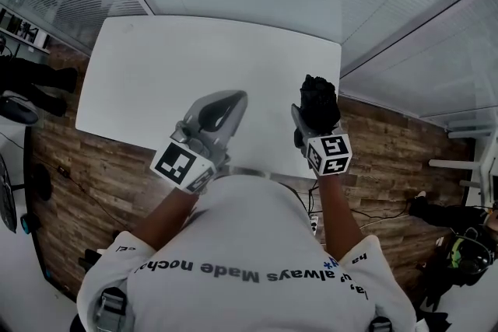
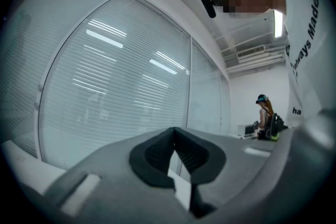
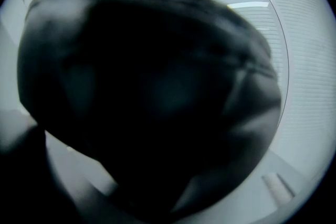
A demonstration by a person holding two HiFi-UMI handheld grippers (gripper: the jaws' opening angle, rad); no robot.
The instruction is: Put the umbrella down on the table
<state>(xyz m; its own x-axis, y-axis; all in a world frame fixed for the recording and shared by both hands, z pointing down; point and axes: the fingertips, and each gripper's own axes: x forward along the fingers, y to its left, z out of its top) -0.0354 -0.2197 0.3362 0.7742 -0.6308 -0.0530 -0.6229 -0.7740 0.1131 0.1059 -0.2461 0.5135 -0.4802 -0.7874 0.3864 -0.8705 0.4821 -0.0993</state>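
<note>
Right gripper (image 1: 317, 114) clamped on the umbrella (image 1: 319, 97)
Black, folded, a crumpled fabric bundle filling its jaws; white table (image 1: 156, 74) lies beyond; left gripper (image 1: 226, 106) closed, empty.

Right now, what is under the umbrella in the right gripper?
The white table, near its right edge, lies below the umbrella. The umbrella covers the patch directly beneath, so contact cannot be told.
</note>
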